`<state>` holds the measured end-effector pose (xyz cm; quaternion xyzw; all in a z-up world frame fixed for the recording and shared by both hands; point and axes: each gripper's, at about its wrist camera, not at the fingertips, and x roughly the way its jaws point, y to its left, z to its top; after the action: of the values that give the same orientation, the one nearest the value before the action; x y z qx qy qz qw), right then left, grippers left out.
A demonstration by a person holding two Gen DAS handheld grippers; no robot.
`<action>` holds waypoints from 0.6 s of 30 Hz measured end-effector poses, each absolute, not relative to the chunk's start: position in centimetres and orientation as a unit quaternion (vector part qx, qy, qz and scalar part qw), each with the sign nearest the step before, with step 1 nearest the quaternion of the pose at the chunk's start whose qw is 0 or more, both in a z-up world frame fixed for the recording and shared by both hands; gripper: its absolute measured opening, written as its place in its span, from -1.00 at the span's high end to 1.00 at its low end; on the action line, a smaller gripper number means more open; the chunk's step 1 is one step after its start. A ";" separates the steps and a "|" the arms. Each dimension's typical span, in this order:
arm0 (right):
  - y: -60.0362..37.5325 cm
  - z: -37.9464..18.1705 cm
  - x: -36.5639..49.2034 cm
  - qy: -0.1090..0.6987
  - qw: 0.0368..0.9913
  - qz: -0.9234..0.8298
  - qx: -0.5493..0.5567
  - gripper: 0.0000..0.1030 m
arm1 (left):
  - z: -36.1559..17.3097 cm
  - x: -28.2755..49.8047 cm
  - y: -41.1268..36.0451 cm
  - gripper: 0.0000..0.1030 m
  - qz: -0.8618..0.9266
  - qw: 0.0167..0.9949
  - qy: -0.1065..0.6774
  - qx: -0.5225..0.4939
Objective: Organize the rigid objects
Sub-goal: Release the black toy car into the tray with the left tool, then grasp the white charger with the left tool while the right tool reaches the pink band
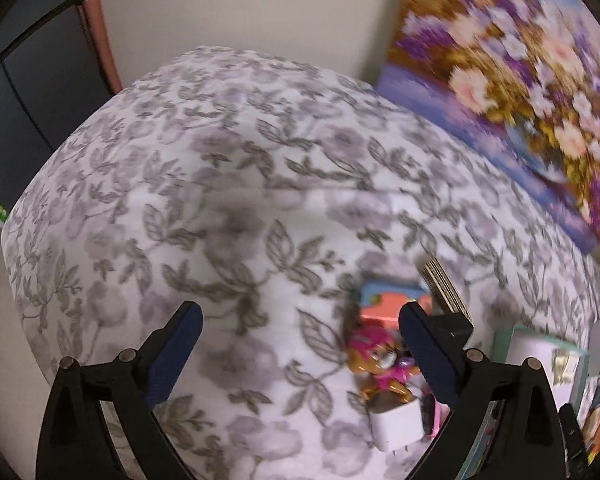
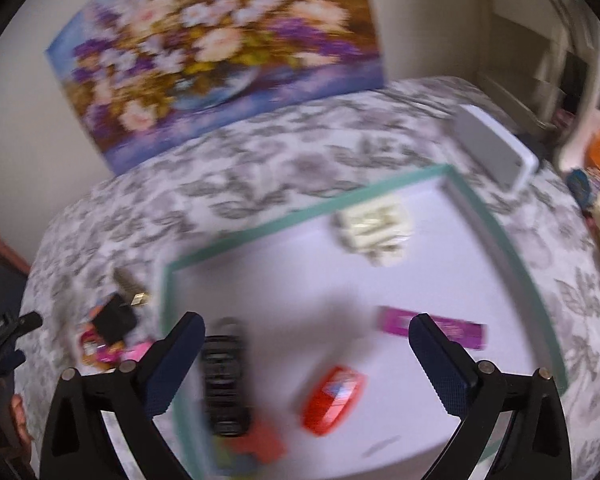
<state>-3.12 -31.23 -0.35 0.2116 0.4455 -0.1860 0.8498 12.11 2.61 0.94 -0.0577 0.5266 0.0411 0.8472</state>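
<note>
My left gripper (image 1: 300, 310) stands open over the flowered bed cover (image 1: 228, 184), nothing between its fingers. Just beside its right finger lie a pink and brown toy figure (image 1: 378, 366), a white charger cube (image 1: 396, 424), a colourful box (image 1: 388, 300) and a stack of cards (image 1: 444, 284). My right gripper (image 2: 307, 320) hangs open above a white tray with a teal rim (image 2: 308, 212). In the tray lie a black ribbed object (image 2: 224, 380), a red object (image 2: 334, 398), a magenta box (image 2: 432, 326) and a cream item (image 2: 374, 228). Both views are blurred.
A flower painting (image 2: 220, 52) leans on the wall behind the bed. A white flat box (image 2: 496, 148) lies past the tray's far corner. The small pile of toys (image 2: 108, 340) sits left of the tray, with the other gripper's black body (image 2: 4, 332) at the left edge.
</note>
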 end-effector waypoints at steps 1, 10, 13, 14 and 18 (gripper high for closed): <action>-30.2 -0.2 -2.6 0.447 0.853 -0.174 0.206 -1.00 | 1.1 12.2 3.1 -0.91 0.042 0.848 0.525 -0.059; -21.8 -0.7 1.2 0.477 0.859 -0.102 0.156 -1.00 | -0.6 12.6 5.0 -0.91 0.036 0.825 0.562 -0.059; -19.7 -1.5 2.0 0.491 0.856 -0.085 0.138 -1.00 | -1.4 12.6 4.9 -0.91 0.026 0.816 0.574 -0.062; -19.2 -1.8 2.1 0.494 0.855 -0.079 0.136 -1.00 | -1.5 12.5 4.7 -0.91 0.024 0.815 0.576 -0.060; -17.7 -2.9 2.8 0.509 0.850 -0.064 0.122 -1.00 | -2.0 12.2 3.9 -0.91 0.018 0.810 0.584 -0.059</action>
<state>2.78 -17.66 -2.87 0.1222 0.5089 -0.0636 0.8497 12.18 3.92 -1.97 -0.0587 0.5837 0.0175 0.8096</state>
